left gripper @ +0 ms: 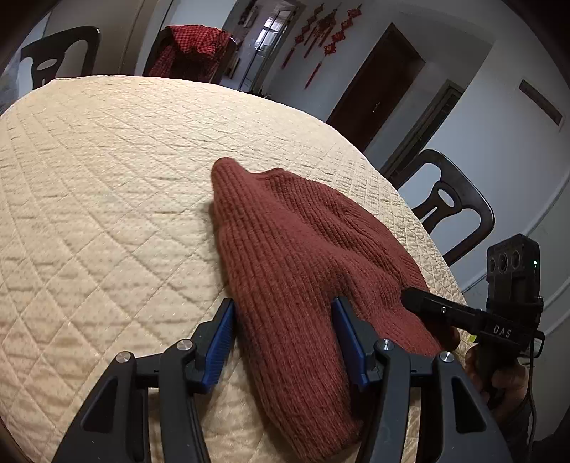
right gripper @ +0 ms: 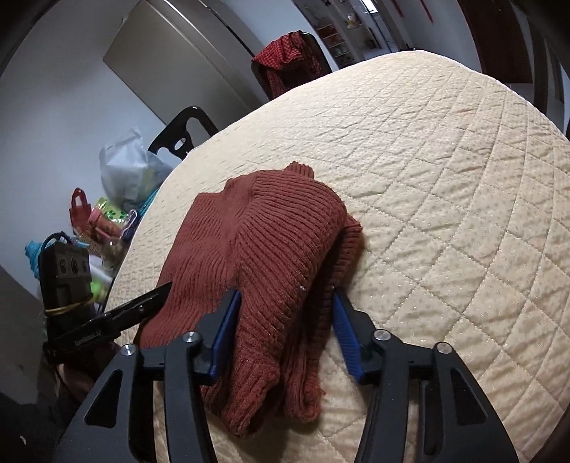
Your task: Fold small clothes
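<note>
Quilted cream cloth with a diamond stitch covers the round table (left gripper: 107, 171) under both our claws, and it fills most of each wrist view. Nearest us, in the left wrist view, our left gripper (left gripper: 283, 320) stands released, its blue pads apart on either side of the near end of the rust-red ribbed knit garment (left gripper: 302, 249); the pads do not press on the wool. In the right wrist view our right gripper (right gripper: 286, 310) is likewise released, blue pads spread around the garment's folded near edge, whose hem hangs frayed at 6 o'clock.

The garment lies folded near the table's near rim, and part of it is hidden beneath our claw bodies in both views. At 3 o'clock in the left view the other claw's black finger lies against the knit, and white letters "DAS" can be read on it; the small print on the black finger at 8 o'clock in the right view is too blurred to read. A hand below that finger is mostly cut off.

Beyond the garment the cloth runs bare toward 12 o'clock, with open room to the far rim. Past it stand dark wooden chairs (left gripper: 445, 203), one draped with a red checked cloth (left gripper: 192, 46). Red knotted wall hangings (left gripper: 320, 32) sit at 1 o'clock, and coloured bags (right gripper: 117, 192) crowd the right view's 9 o'clock.
</note>
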Motion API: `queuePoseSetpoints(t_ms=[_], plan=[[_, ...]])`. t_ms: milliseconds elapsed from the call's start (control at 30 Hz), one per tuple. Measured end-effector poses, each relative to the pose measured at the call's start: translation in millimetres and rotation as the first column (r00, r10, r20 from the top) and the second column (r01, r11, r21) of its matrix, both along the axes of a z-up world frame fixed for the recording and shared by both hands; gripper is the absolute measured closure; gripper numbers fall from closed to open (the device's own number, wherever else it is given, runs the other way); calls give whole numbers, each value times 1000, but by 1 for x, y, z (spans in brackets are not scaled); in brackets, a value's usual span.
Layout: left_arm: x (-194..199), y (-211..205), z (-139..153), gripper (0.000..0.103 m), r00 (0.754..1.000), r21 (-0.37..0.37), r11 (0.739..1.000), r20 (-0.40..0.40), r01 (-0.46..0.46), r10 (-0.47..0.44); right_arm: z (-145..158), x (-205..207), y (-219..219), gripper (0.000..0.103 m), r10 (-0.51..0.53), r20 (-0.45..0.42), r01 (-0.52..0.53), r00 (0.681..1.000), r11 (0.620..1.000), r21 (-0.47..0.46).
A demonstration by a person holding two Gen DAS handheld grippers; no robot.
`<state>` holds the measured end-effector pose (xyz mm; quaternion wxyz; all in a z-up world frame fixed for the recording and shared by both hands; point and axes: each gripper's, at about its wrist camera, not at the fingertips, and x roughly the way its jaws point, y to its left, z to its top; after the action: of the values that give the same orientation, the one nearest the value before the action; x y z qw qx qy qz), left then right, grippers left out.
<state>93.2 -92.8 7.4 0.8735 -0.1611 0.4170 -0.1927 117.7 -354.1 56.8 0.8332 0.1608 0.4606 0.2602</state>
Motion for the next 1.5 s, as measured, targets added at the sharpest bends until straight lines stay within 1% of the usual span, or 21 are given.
queuePoseSetpoints(t_ms=[33, 167, 300, 333, 433, 600, 800, 1000, 1300, 1500], plan=[[2, -2, 0, 44, 1000, 6, 1000, -3, 0, 0, -1, 3, 0, 57, 0, -4, 0, 1000, 1000, 6], [4, -10, 3, 46, 1000, 62, 998, 9, 3, -3, 0, 4, 5, 66, 10, 4, -10, 1000, 1000, 2], [2, -12, 11, 59, 999, 94, 996, 33, 4, -7, 5, 1, 6, 73, 2, 14, -2, 1000, 1000, 0], [1, -12, 14, 63, 999, 106, 994, 44, 4, -8, 7, -1, 7, 74, 1, 22, -1, 1000, 1000, -6], [-2, -12, 22, 68, 998, 125, 992, 68, 5, -14, 14, -5, 9, 75, -1, 40, 2, 999, 1000, -9], [-7, -7, 33, 69, 996, 136, 991, 92, 5, -18, 28, -13, 20, 76, 11, 72, -11, 997, 1000, -7], [-11, 10, 43, 69, 993, 144, 989, 119, -23, 6, 33, -12, 44, 76, 37, 89, -36, 995, 999, -7], [-9, 43, 47, 69, 989, 153, 986, 136, -69, 48, 34, 0, 80, 76, 82, 96, -82, 992, 997, 2], [11, 126, 55, 69, 979, 172, 972, 154, -161, 135, 28, 38, 163, 76, 176, 86, -180, 981, 983, 41], [31, 176, 55, 69, 974, 163, 966, 139, -202, 181, 21, 59, 216, 76, 215, 72, -219, 974, 975, 46]])
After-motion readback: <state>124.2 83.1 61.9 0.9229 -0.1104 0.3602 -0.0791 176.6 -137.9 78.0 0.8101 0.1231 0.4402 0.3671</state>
